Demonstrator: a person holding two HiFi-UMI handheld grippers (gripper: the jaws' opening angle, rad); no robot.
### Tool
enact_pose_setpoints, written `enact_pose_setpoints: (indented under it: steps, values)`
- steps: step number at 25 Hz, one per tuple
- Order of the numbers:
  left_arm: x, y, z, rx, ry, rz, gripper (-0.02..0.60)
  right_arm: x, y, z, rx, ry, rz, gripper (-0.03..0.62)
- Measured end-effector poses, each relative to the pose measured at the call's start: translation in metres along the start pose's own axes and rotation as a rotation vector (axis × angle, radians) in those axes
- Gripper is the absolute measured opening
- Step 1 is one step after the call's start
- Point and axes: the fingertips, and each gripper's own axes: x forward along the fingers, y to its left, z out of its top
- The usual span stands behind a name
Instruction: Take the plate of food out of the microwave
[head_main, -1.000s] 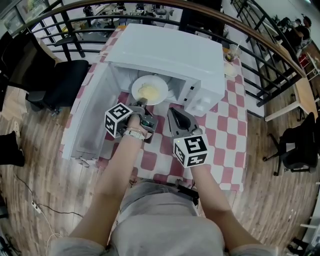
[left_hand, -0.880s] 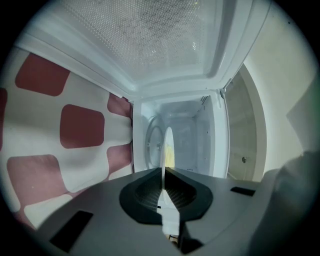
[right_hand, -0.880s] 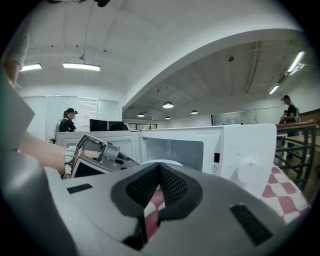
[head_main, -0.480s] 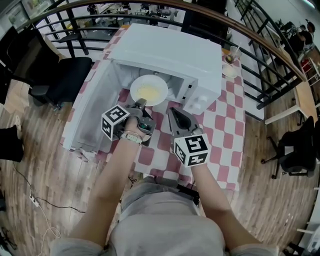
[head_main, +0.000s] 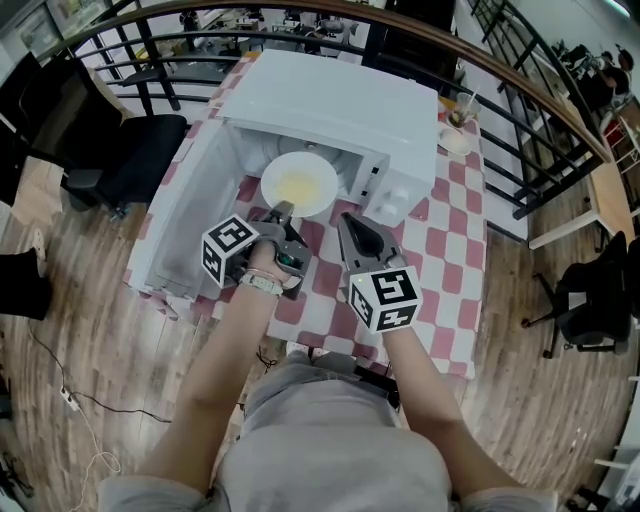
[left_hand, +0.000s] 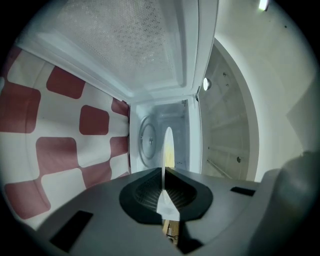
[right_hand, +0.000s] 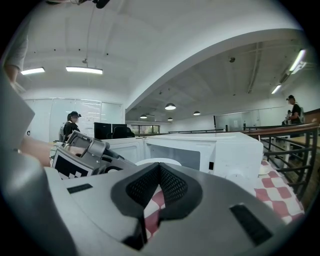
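A white plate (head_main: 298, 184) with yellow food lies at the mouth of the open white microwave (head_main: 340, 105), half out of the cavity. My left gripper (head_main: 284, 208) is shut on the plate's near rim. In the left gripper view the plate (left_hand: 168, 144) runs edge-on between the jaws (left_hand: 164, 186), with the glass turntable (left_hand: 148, 140) behind it. My right gripper (head_main: 346, 221) hovers just right of the plate over the tablecloth, shut and holding nothing. In the right gripper view its pads (right_hand: 159, 171) meet, and the plate (right_hand: 160, 161) shows just beyond them.
The microwave door (head_main: 185, 225) hangs open to the left. The red-and-white checked tablecloth (head_main: 440, 250) covers the table. A cup and saucer (head_main: 458, 122) stand at the far right corner. A black chair (head_main: 125, 165) sits on the left, and a railing (head_main: 520, 90) runs behind.
The left gripper has drawn the plate a little farther out of the microwave towards me. The right gripper has hardly moved.
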Motion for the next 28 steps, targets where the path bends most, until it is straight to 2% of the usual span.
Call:
enact_pose_setpoints:
  steps: [12,28]
  values:
    - [-0.018,-0.016,-0.013,-0.005,0.012,-0.019,0.012,-0.012,-0.006,0.020,0.006,-0.038,-0.006,0.024]
    - [-0.040,-0.039,-0.023,0.010,-0.024,-0.060,0.012,-0.024,0.000,0.050,0.004,-0.079,-0.032,0.023]
